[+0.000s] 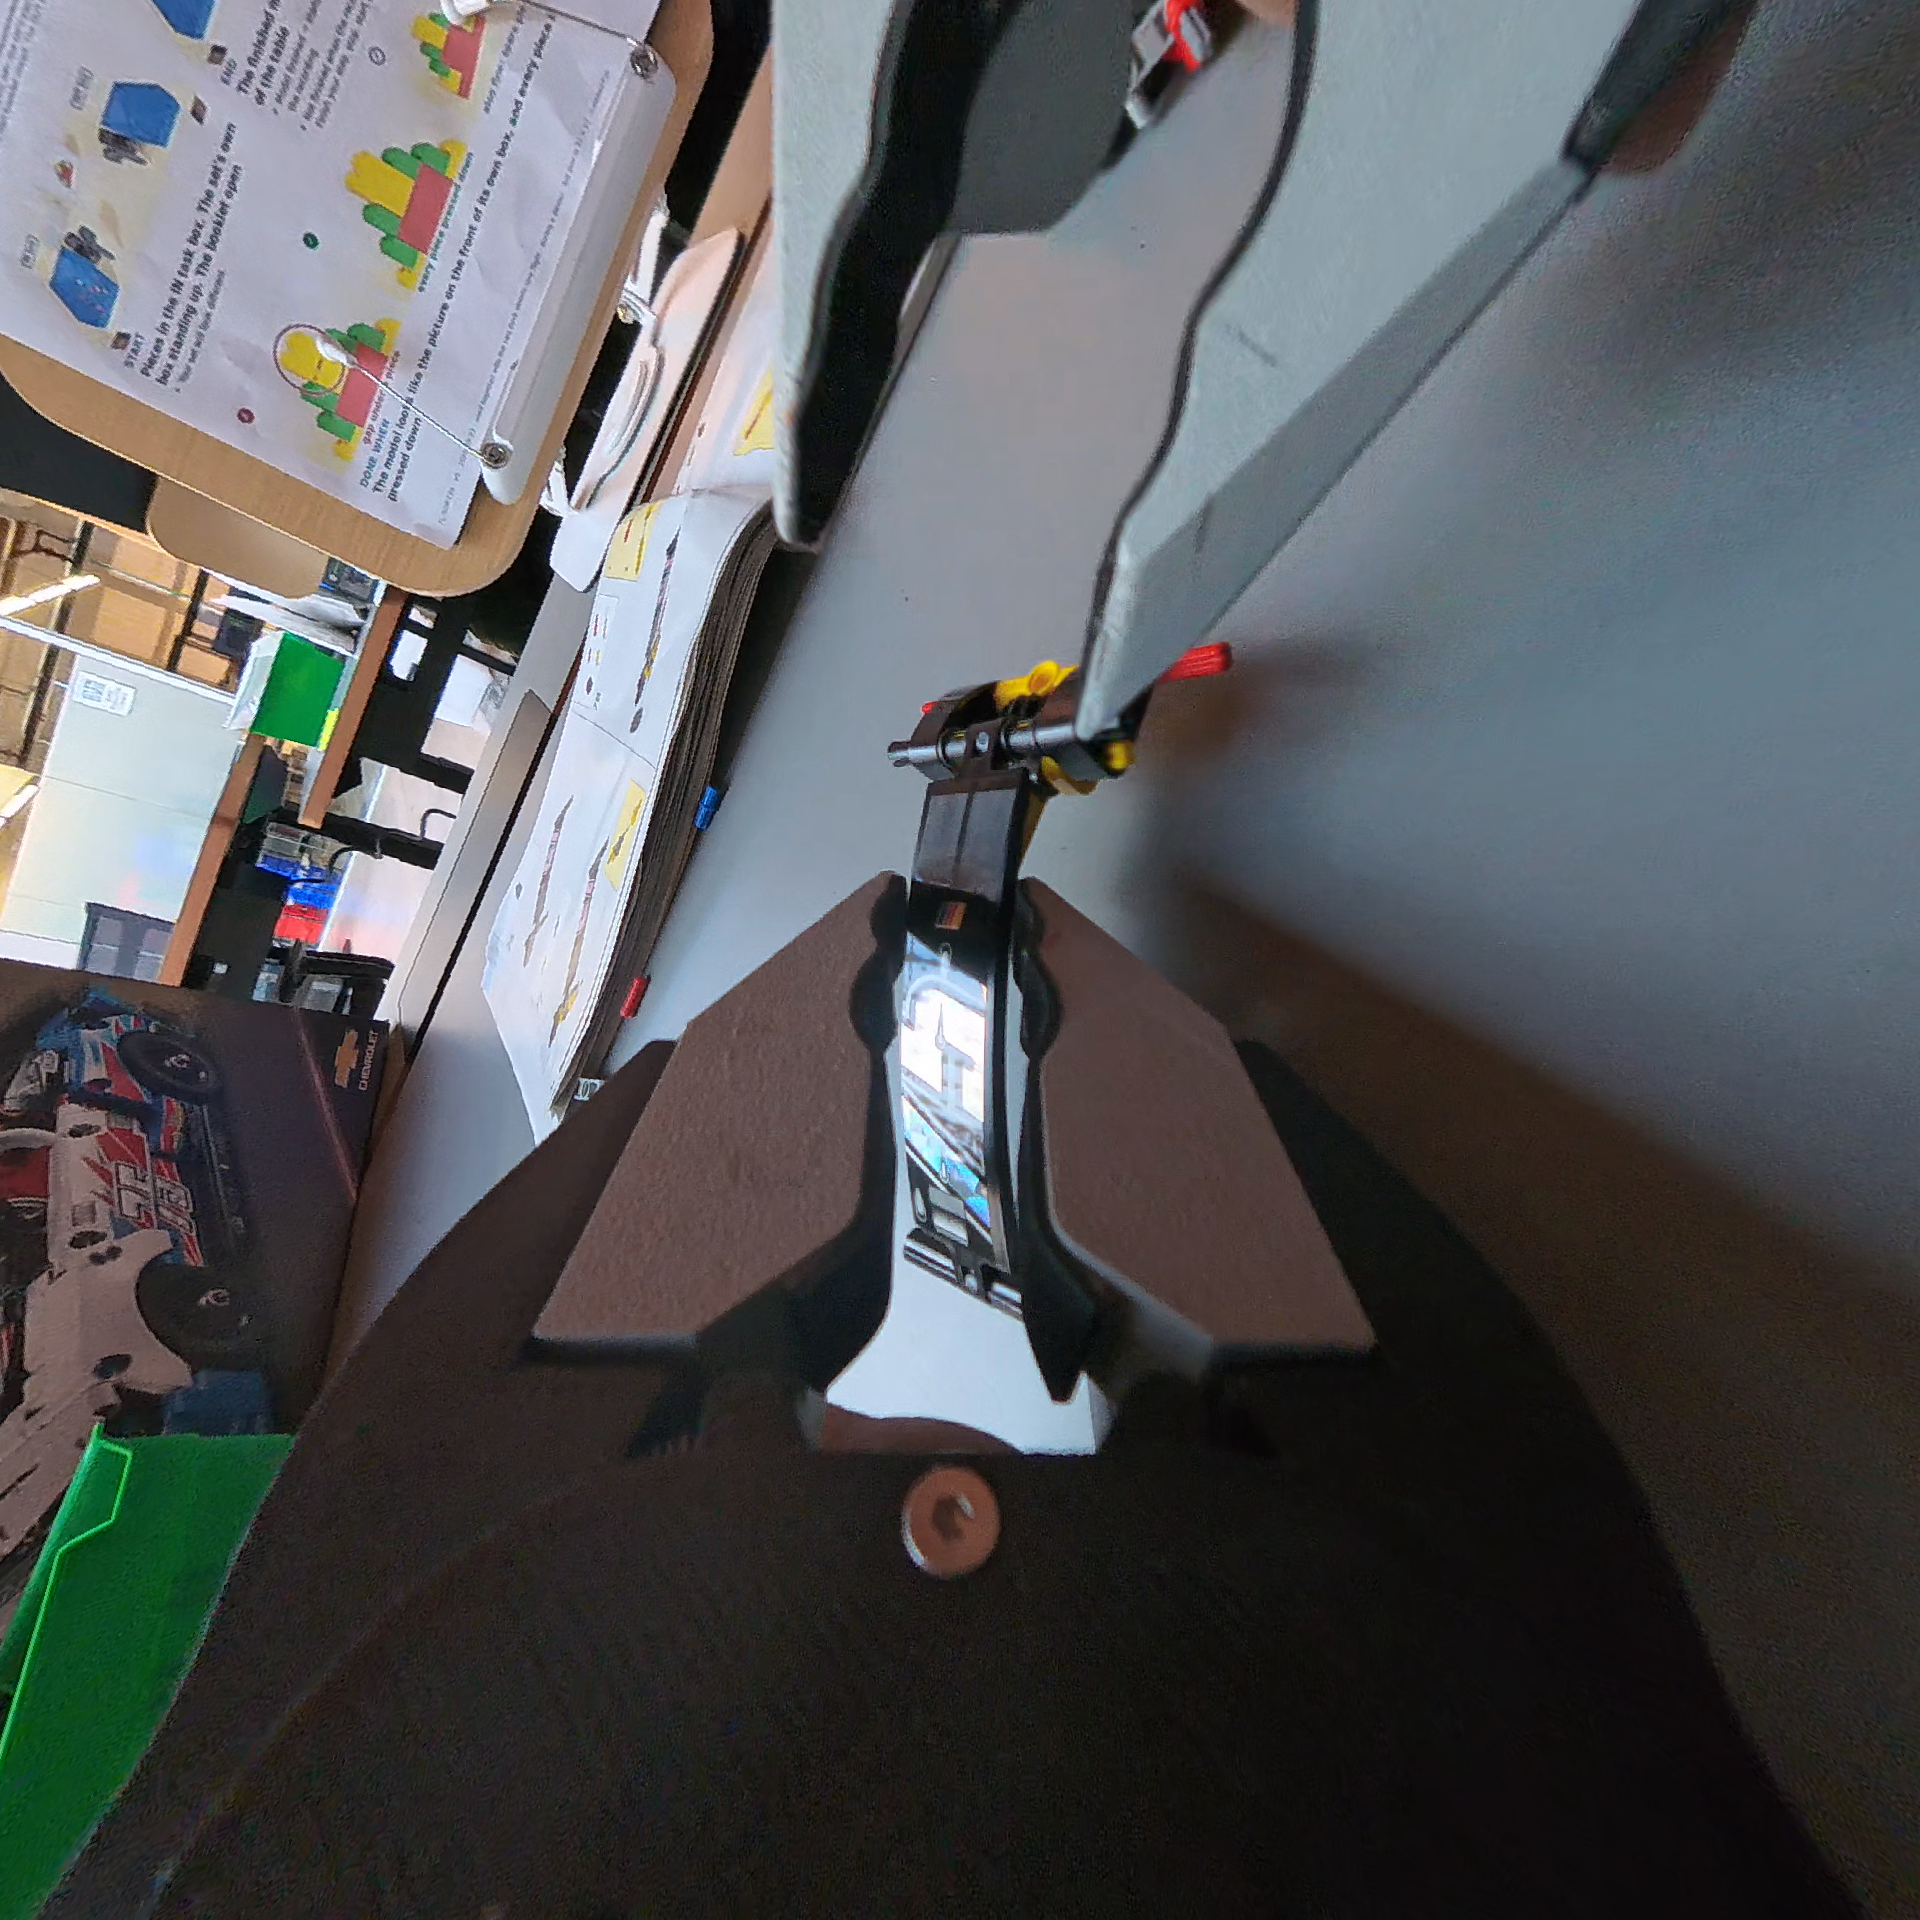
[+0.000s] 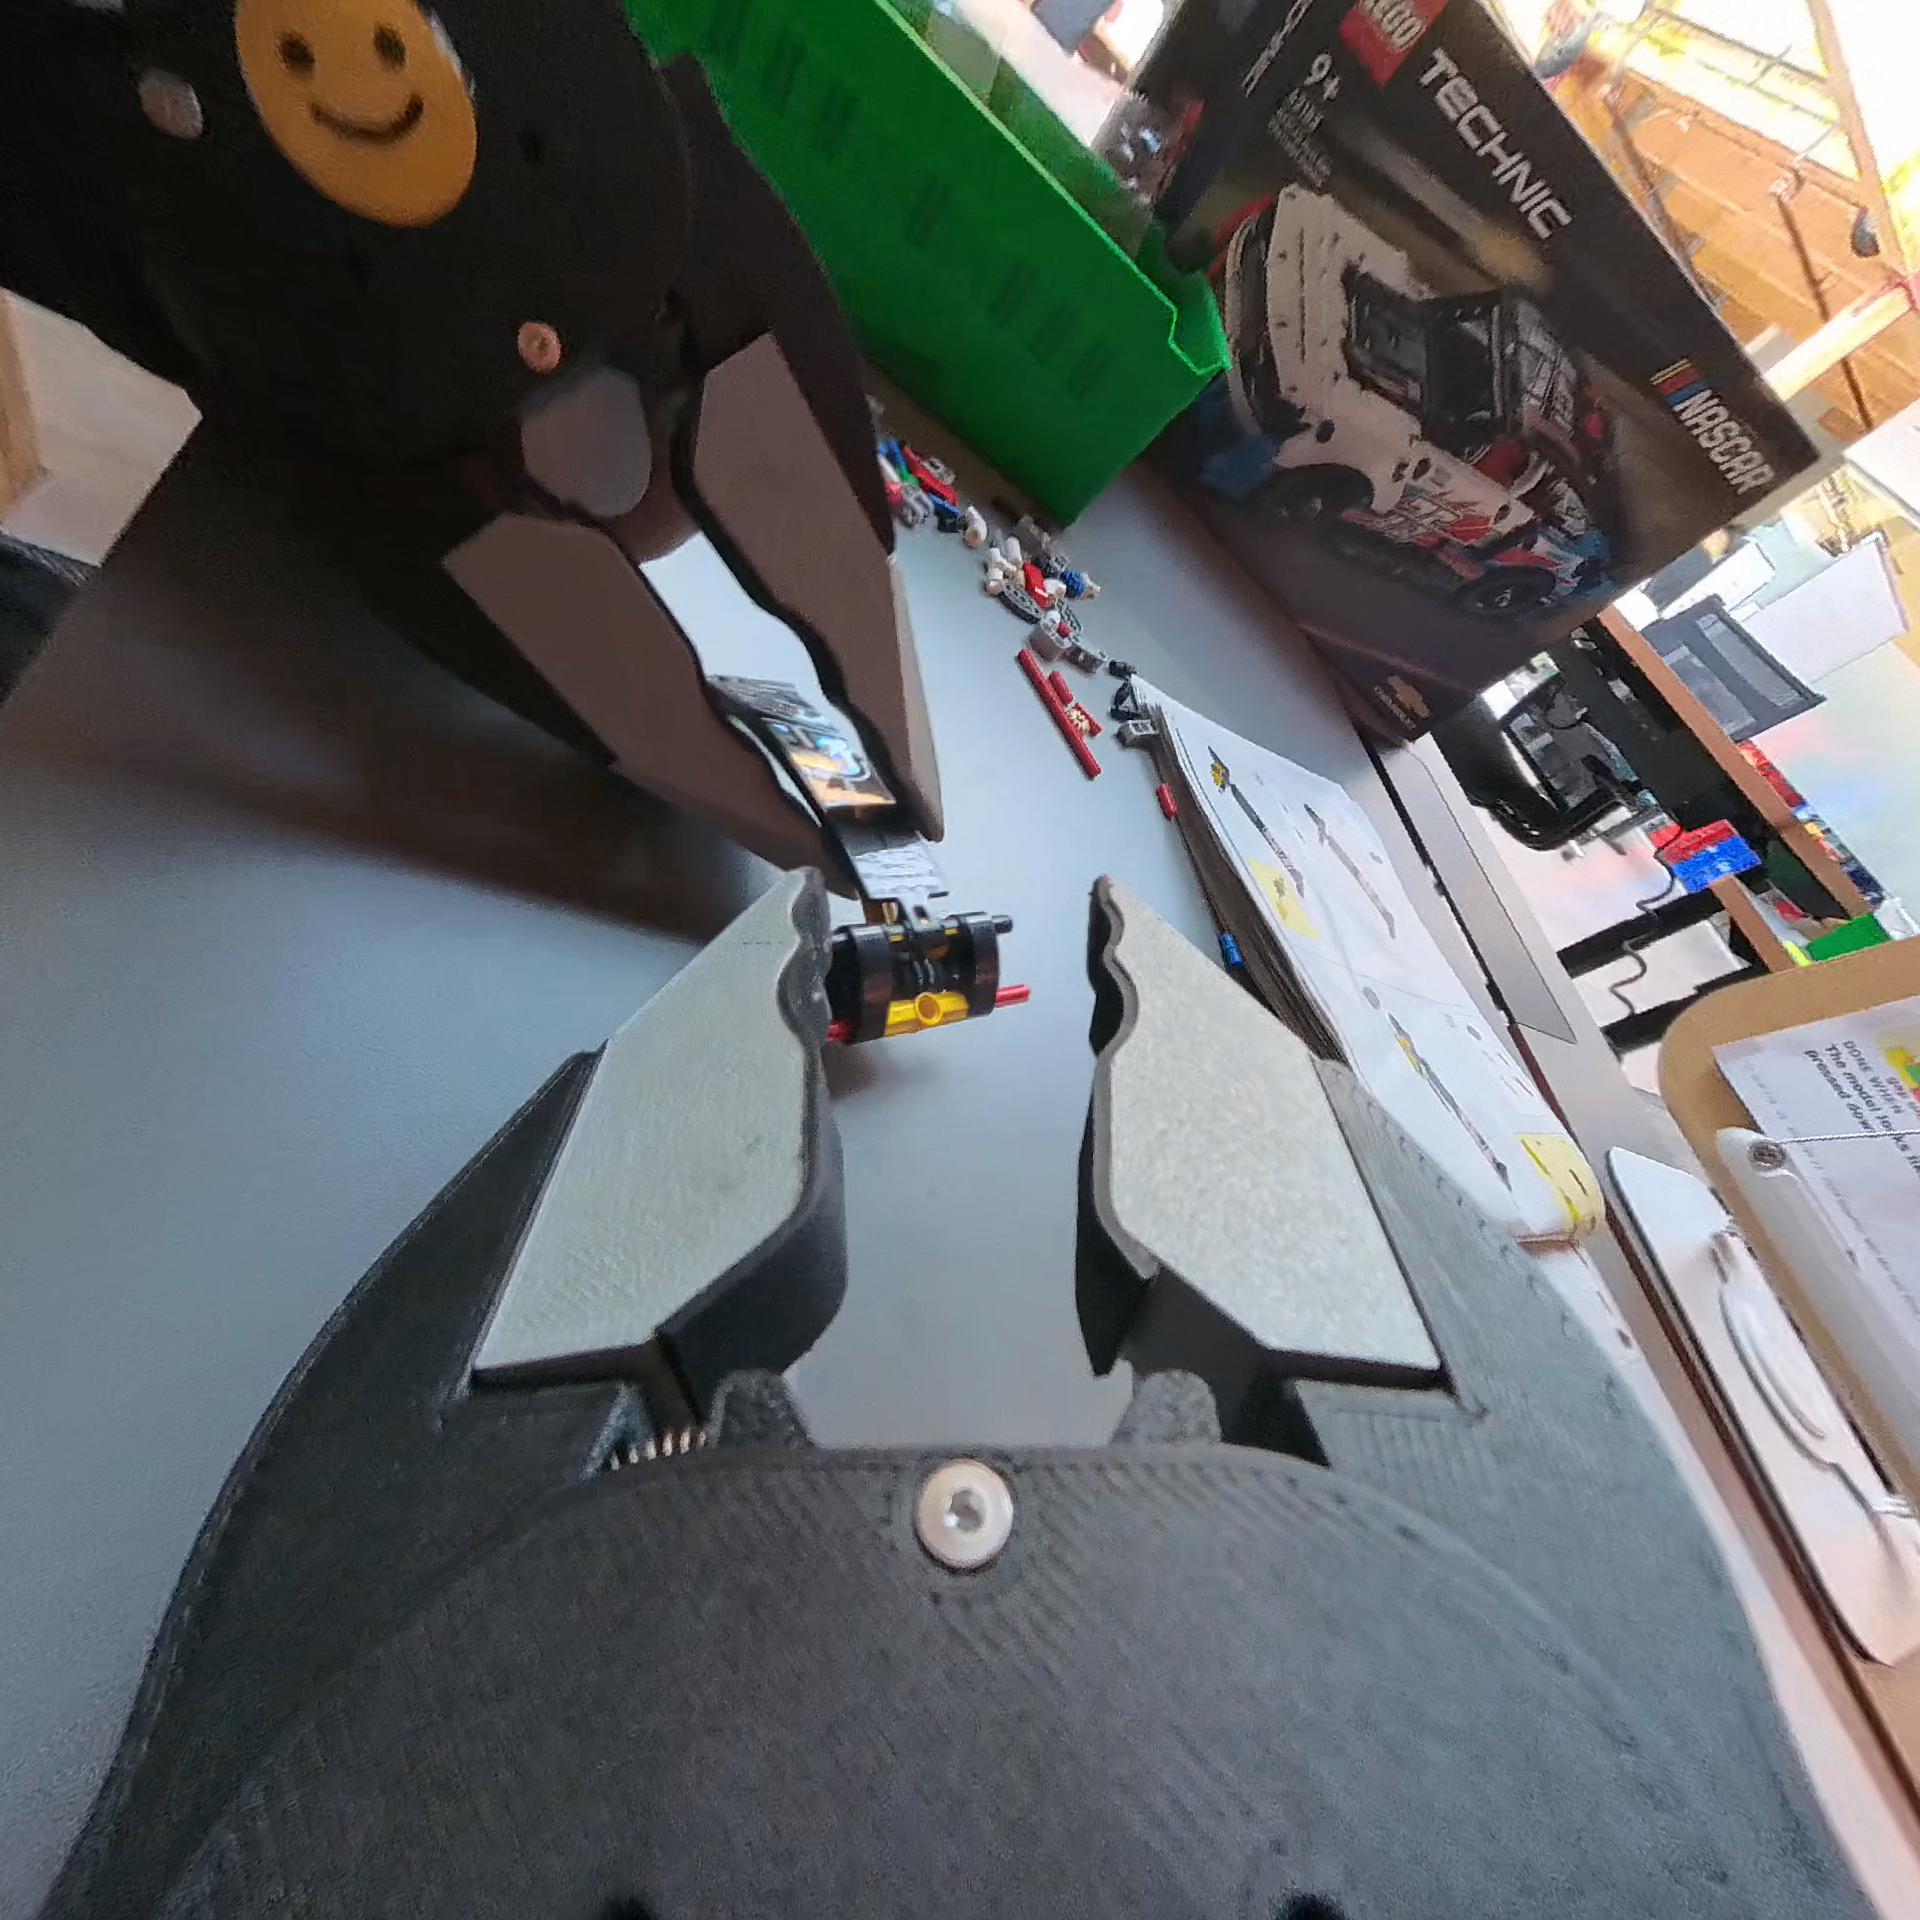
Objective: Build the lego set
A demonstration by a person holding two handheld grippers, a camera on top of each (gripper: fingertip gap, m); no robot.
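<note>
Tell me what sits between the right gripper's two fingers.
Right wrist view: the black-and-yellow brick assembly's end sits there, against the left finger, with bare grey table before the other finger. The left gripper clamps its black panel.

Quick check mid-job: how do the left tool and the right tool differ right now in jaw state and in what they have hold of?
The left tool has its jaws drawn close, pads pressed on a black curved panel of a small brick assembly; the right tool stands wide open, gripping nothing. The left tool's fingers look brown, the right's grey. Only one right finger touches the assembly's black-and-yellow end. Both hover above the same grey table.
</note>
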